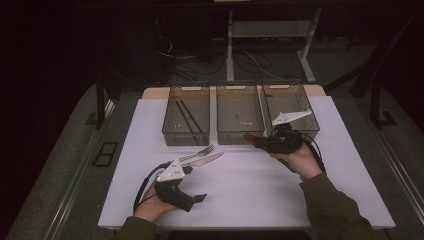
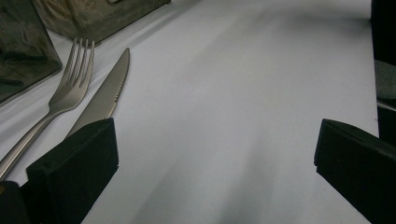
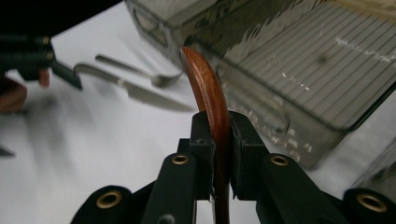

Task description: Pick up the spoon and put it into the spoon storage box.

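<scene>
My right gripper (image 1: 261, 142) is shut on a reddish-brown wooden utensil (image 3: 205, 79), held just in front of the middle mesh bin (image 1: 240, 136). In the right gripper view the curved wood stands edge-on, clamped between the two pads, and its lower end is hidden. A metal fork (image 1: 200, 151) and a serrated knife (image 1: 206, 160) lie side by side on the white table (image 1: 250, 190). My left gripper (image 1: 196, 184) rests near their handles, open with nothing between its jaws. The fork (image 2: 70, 88) and knife (image 2: 109, 88) lie to the left of its left jaw.
Three mesh bins stand in a row at the back of the table. The left bin (image 1: 186, 136) holds dark chopsticks (image 1: 187, 117). The right bin (image 1: 292, 95) sits behind my right hand. Cables trail from both grippers.
</scene>
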{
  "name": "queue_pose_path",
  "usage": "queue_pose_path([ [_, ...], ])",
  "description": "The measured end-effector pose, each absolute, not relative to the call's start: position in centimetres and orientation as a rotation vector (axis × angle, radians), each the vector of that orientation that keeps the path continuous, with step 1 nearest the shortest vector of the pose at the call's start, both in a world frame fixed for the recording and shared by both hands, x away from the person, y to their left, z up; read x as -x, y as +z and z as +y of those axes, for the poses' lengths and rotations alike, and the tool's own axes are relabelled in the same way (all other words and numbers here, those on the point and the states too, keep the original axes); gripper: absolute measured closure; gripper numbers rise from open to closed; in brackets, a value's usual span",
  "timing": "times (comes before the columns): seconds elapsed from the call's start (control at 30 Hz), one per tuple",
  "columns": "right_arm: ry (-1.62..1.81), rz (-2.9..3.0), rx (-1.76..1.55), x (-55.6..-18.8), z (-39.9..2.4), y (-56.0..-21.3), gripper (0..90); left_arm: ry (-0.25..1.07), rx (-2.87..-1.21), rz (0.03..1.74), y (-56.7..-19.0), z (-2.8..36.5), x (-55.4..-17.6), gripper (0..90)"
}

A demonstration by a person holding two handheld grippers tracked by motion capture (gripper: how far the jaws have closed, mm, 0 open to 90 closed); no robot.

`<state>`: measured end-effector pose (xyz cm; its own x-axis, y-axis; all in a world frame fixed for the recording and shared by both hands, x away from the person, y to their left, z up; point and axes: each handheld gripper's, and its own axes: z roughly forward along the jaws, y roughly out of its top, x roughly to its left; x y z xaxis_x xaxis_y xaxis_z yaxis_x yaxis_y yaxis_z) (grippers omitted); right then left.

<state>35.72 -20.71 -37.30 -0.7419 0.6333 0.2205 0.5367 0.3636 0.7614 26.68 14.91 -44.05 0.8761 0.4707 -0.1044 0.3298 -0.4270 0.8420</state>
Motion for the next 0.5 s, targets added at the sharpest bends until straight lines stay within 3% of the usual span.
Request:
queue_pose_path([
  [0.5, 1.279, 2.413, -1.18, -41.5, -18.3, -34.8, 81.1, 0.175, -2.043, 0.578, -43.9, 14.9, -26.6, 0.0],
])
